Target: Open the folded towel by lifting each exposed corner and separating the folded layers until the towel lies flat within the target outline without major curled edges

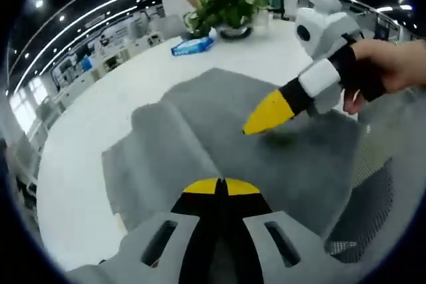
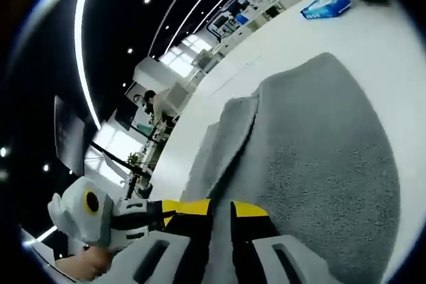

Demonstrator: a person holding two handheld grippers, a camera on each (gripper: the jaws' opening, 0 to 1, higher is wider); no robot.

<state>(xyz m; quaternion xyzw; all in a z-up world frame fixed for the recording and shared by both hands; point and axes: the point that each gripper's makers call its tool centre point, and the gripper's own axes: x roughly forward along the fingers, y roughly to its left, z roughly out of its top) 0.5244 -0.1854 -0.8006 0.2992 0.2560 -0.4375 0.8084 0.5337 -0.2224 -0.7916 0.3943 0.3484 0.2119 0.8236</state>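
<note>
Here, in the left gripper view, we look down our left gripper (image 1: pixel 221 187), its yellow-tipped jaws pressed together with only a thin dark seam between them — whether towel cloth is pinched there we cannot tell. The grey towel (image 1: pixel 200 131) lies on the white table (image 1: pixel 80 184), a folded layer making a raised ridge across its left part. The right gripper (image 1: pixel 266 114) comes in from the right in a hand (image 1: pixel 389 64), its yellow tip closed to a point and resting on the towel. Farther back on the table stand a potted plant (image 1: pixel 229 4) and a blue packet (image 1: pixel 192 46).

In the right gripper view, our right gripper (image 2: pixel 221 209) shows a narrow gap between its jaws, with grey towel (image 2: pixel 313 157) visible in it; we cannot tell if it grips the cloth. The left gripper (image 2: pixel 133 221) sits at lower left, beside the towel's folded edge.
</note>
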